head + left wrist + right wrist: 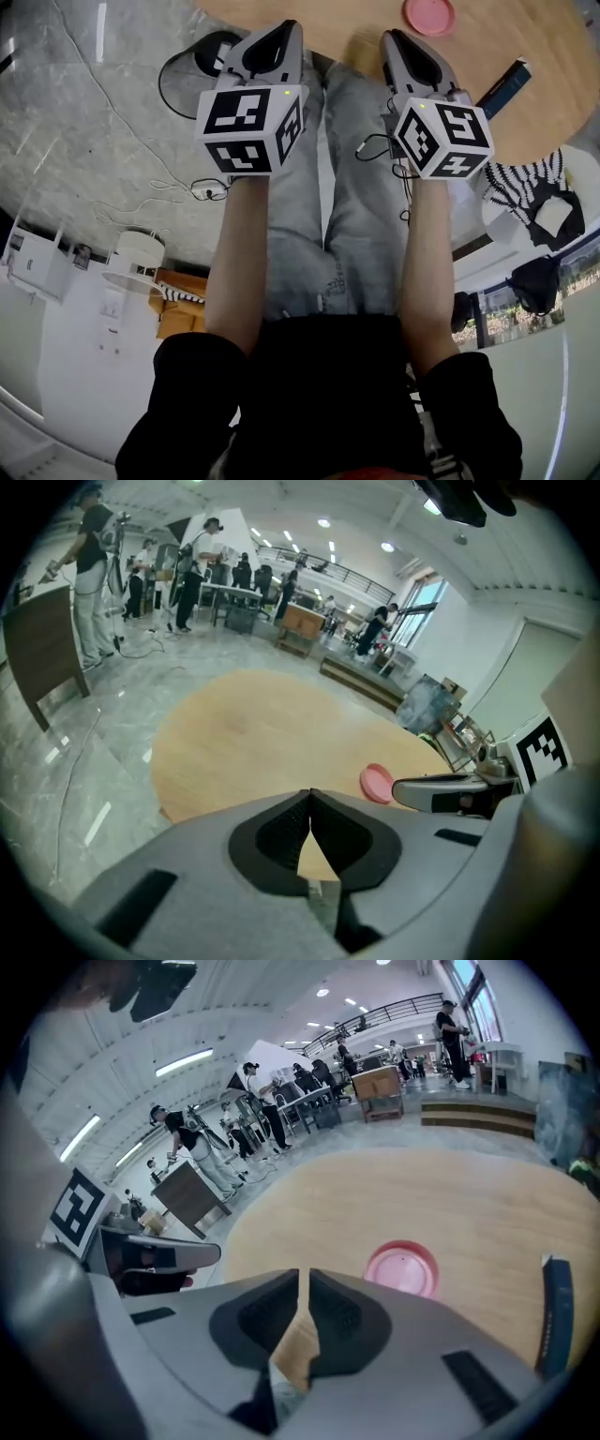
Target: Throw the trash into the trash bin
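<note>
Item: round wooden tabletop [356, 17], seen from above over a grey stone floor [84, 112]. Left gripper [281, 28]: held over the tabletop's near edge and pointing down at it; in the left gripper view [309, 794] the dark ribbed pads meet at their tips, with nothing between them. Right gripper [394, 36]: alongside, apart from the left, also over the near edge; in the right gripper view [303, 1274] the jaws stand closed to a hairline slit and empty. Pink round lid [429, 14]: flat on the tabletop close to the near edge, just ahead of the right gripper and touched by neither gripper. Dark blue flat object [503, 84]: by the near edge, further right. Dark round object [211, 56]: on the floor left of the tabletop, ringed by a black cable; whether it is a bin cannot be told. The person's jeans [347, 187] show below, between the two forearms.
</note>
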